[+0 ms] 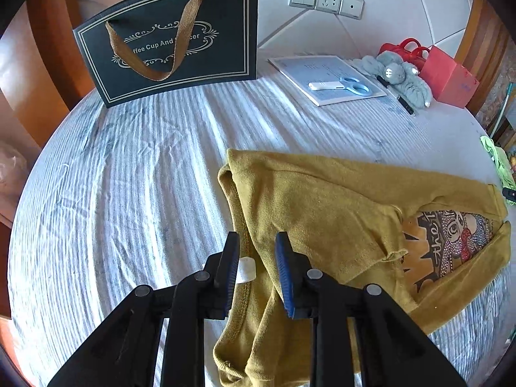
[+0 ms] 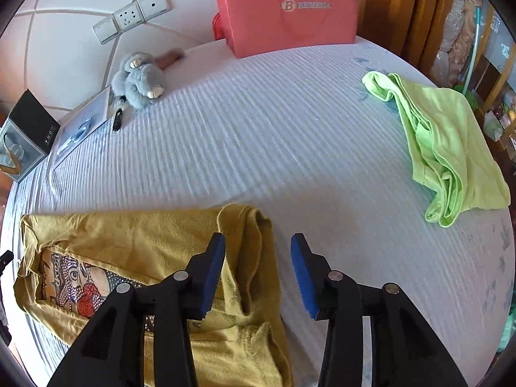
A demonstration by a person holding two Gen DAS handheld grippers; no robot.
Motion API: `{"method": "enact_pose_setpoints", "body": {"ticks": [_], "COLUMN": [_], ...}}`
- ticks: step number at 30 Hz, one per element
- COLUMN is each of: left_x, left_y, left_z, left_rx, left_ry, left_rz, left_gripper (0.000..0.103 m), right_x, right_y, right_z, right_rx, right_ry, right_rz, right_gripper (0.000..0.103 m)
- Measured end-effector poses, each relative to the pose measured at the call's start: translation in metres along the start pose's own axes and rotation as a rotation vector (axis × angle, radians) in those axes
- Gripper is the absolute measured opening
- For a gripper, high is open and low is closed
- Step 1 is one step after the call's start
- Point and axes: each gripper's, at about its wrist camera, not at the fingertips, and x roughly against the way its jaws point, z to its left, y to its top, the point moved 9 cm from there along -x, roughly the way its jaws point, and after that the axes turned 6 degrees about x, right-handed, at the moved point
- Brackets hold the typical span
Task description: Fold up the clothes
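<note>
A mustard-yellow shirt [image 1: 322, 200] with a rhinestone print [image 1: 451, 238] lies partly folded on the striped bed sheet [image 1: 145, 167]; it also shows in the right wrist view [image 2: 135, 235]. My left gripper [image 1: 258, 242] is open, its jaws on either side of the shirt's collar edge, near a white tag [image 1: 246, 269]. My right gripper [image 2: 258, 245] is open over the shirt's right edge, holding nothing. A light green garment [image 2: 451, 148] lies crumpled at the right of the bed.
A black gift bag [image 1: 174, 42] stands at the back left. A notebook with scissors [image 1: 351, 85], a pen [image 1: 400, 98], a grey plush toy [image 2: 138, 79] and a red paper bag [image 2: 290, 13] lie along the headboard. Wall sockets [image 1: 325, 0] are behind.
</note>
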Motion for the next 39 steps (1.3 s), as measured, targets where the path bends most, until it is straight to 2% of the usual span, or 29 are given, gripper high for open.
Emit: {"method": "enact_pose_setpoints", "body": {"ticks": [2,3,4,5,8,9,10,12,13,19,25,27,30,33,36,39], "left_x": [0.002,0.001,0.000,-0.001,-0.001,0.000,0.000,0.002,0.004,0.020,0.041,0.044,0.025,0.005,-0.006,-0.010], "left_y": [-0.006,-0.009,-0.012,-0.014,-0.025,-0.030,-0.035,-0.045,-0.051,-0.075,-0.074,-0.075,-0.079,-0.084,-0.084,-0.081], "left_z": [0.007,0.010,0.014,0.017,0.029,0.032,0.033,0.034,0.035,0.024,0.018,0.016,0.018,0.018,0.014,0.015], "left_rx": [0.009,0.016,0.023,0.030,0.065,0.079,0.088,0.100,0.101,0.065,0.066,0.052,0.026,0.042,0.044,0.083], "left_ry": [0.003,0.006,0.009,0.012,0.007,-0.002,-0.014,-0.037,-0.047,-0.092,-0.144,-0.155,-0.109,-0.084,-0.051,-0.053], "left_rz": [0.012,0.019,0.025,0.032,0.050,0.057,0.062,0.070,0.071,0.061,0.018,0.019,0.055,0.081,0.081,0.080], "left_gripper": [0.031,0.032,0.032,0.032,0.033,0.034,0.036,0.048,0.049,0.051,0.051,0.057,0.059,0.059,0.059,0.059], "right_x": [-0.013,-0.020,-0.024,-0.028,-0.024,-0.020,-0.015,-0.003,0.004,0.034,0.047,0.050,0.050,0.047,0.044,0.041], "right_y": [-0.003,-0.006,-0.009,-0.011,-0.010,-0.011,-0.012,-0.017,-0.021,-0.070,-0.118,-0.127,-0.135,-0.141,-0.143,-0.142], "right_z": [0.005,0.007,0.004,0.001,-0.018,-0.021,-0.023,-0.025,-0.024,-0.026,-0.034,-0.035,-0.034,-0.033,-0.030,-0.025], "right_rx": [0.001,0.008,0.016,0.018,-0.109,-0.114,-0.119,-0.104,-0.088,-0.039,-0.051,-0.051,-0.045,-0.039,-0.026,-0.004], "right_ry": [0.005,0.009,-0.013,-0.031,-0.001,-0.001,-0.001,0.004,0.008,0.025,0.045,0.052,0.055,0.051,0.052,0.047], "right_rz": [0.038,0.063,0.079,0.091,0.065,0.049,0.034,0.008,-0.004,-0.027,-0.013,-0.015,-0.007,0.010,0.013,0.013], "right_gripper": [0.043,0.038,0.009,0.006,0.006,0.011,0.022,0.033,0.035,0.036,0.037,0.037,0.037,0.047,0.047,0.047]}}
